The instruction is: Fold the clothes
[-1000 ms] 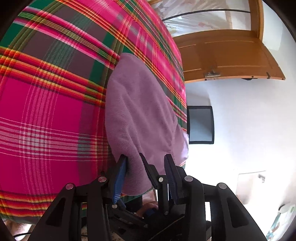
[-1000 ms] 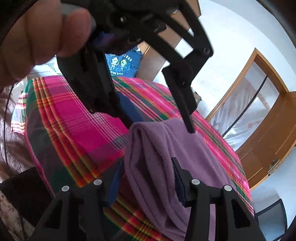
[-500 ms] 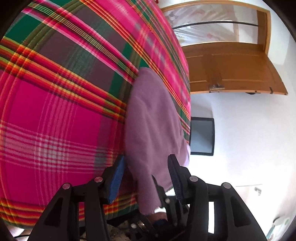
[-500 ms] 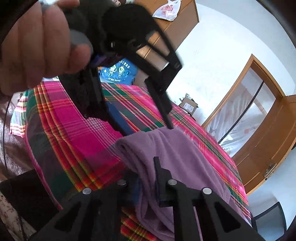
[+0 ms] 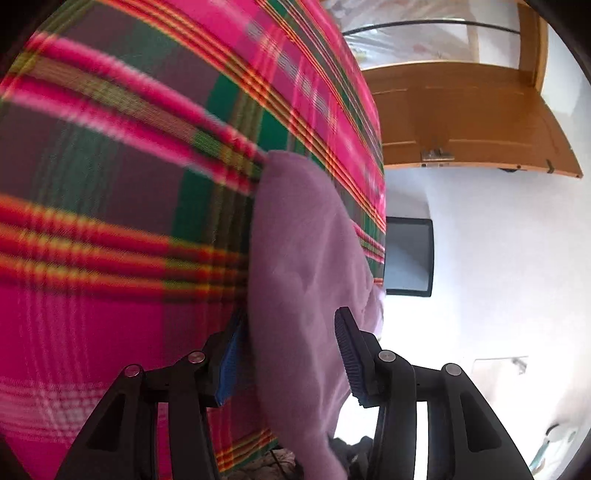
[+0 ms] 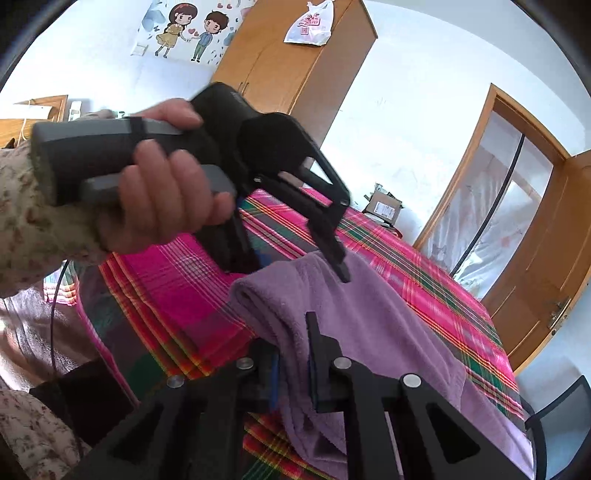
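A bed [image 6: 177, 280] fills most of the room, covered in a plaid spread of hot pink, green, red and yellow stripes. Along its near edge lies a purple garment [image 6: 388, 332] of soft, towel-like cloth, folded into a long band with its rounded fold toward the foot of the bed.

The right tongs [image 6: 293, 363] are pressed nearly together, pinching a ridge of the purple cloth at the near end. The left tongs [image 5: 286, 354] stand spread, with the garment [image 5: 306, 258] running up between the blue pads; I cannot tell whether the pads press it. A hand [image 6: 162, 199] in a flowered sleeve grips the grey handle of that left tool, seen from the right wrist view above the cloth.

Beyond the bed, white walls. A wooden wardrobe [image 6: 291, 62] stands in the corner with a plastic bag [image 6: 310, 24] hanging on it, and a cartoon sticker of two children [image 6: 188, 31] sits on the wall beside it. A cardboard box [image 6: 384, 206] rests past the far side of the bed. A wooden door [image 6: 546, 266] stands open at the right, plastic sheeting behind its frame.
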Action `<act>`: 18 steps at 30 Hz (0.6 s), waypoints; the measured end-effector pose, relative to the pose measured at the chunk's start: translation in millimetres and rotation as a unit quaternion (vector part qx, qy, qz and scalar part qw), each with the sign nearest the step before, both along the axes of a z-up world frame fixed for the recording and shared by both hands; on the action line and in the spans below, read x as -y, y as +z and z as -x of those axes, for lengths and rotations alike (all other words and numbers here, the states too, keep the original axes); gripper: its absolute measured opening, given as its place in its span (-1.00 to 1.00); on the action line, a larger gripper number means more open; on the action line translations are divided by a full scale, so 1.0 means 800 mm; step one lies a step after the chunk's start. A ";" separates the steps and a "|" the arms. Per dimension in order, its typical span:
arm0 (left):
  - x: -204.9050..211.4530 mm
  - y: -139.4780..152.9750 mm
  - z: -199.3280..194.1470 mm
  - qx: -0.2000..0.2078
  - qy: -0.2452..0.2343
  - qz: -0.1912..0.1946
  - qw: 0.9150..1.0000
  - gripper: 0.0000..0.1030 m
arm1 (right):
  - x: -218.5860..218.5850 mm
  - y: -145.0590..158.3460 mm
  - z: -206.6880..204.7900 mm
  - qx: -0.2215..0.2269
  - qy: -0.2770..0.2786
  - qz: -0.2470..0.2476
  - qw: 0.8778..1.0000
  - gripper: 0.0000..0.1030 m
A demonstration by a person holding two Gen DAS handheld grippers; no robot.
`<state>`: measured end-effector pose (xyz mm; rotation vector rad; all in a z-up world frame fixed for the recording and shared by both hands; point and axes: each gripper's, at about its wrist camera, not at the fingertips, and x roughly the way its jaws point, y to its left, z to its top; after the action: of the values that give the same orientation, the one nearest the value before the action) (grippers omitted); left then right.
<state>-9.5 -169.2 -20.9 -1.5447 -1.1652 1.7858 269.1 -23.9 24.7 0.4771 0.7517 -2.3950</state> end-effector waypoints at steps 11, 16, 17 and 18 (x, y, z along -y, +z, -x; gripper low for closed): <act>-0.006 -0.006 0.028 0.009 0.014 0.012 1.000 -0.26 | 0.000 0.006 0.003 0.021 -0.005 -0.002 1.000 -0.77; -0.006 -0.014 0.031 0.010 0.003 0.024 1.000 -0.60 | 0.006 -0.002 0.020 0.040 -0.011 -0.015 0.999 -0.77; -0.007 -0.016 0.032 0.012 0.003 0.024 1.000 -0.63 | 0.007 -0.004 0.024 0.044 -0.013 -0.017 0.999 -0.77; -0.007 -0.018 0.034 0.014 0.003 0.022 1.000 -0.64 | 0.008 -0.004 0.026 0.048 -0.015 -0.019 0.999 -0.77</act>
<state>-36.6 -163.3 -35.5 -1.5981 -1.1522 1.8115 248.0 -30.4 21.2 0.6191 0.7527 -2.3695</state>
